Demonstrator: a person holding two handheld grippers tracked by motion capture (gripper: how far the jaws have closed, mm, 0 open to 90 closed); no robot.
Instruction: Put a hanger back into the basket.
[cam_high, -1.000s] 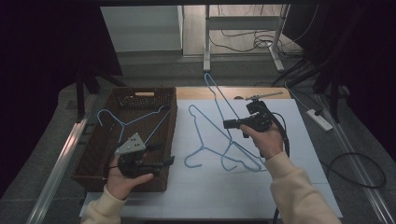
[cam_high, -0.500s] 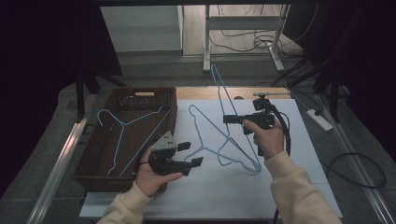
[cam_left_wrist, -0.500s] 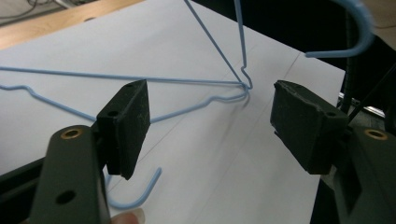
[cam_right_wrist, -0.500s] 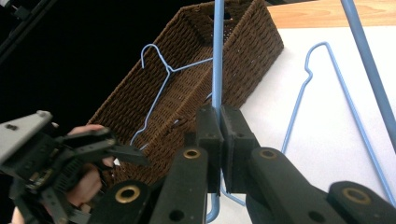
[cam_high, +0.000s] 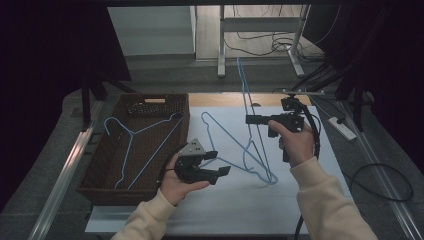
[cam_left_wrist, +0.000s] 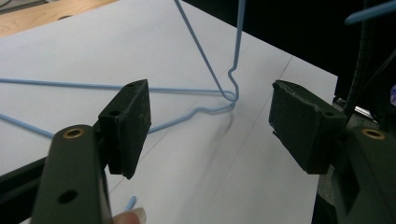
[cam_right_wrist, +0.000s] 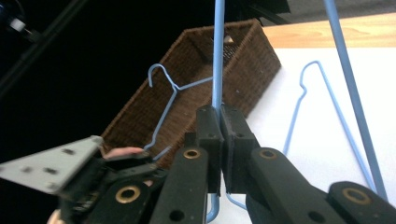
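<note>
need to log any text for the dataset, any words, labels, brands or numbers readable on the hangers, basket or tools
None can be read.
Wicker basket: a pale tag sits on its far wall, too small and blurred to tell if it bears text.
Left hand-held gripper: its grey plate shows holes, no lettering.
Right hand-held gripper, shut on the raised blue hanger: no markings visible.
White table sheet: blank.

The left gripper (cam_high: 219, 163), with its black jaws apart, is travelling away from the brown wicker basket (cam_high: 95, 172) and out over the white table sheet (cam_high: 300, 195), closing toward the low corner of the raised hanger; the right gripper (cam_high: 250, 119) is tilting the thin blue wire hanger (cam_high: 243, 95) it clamps steeper, its upper end climbing higher past the table's far edge.
</note>
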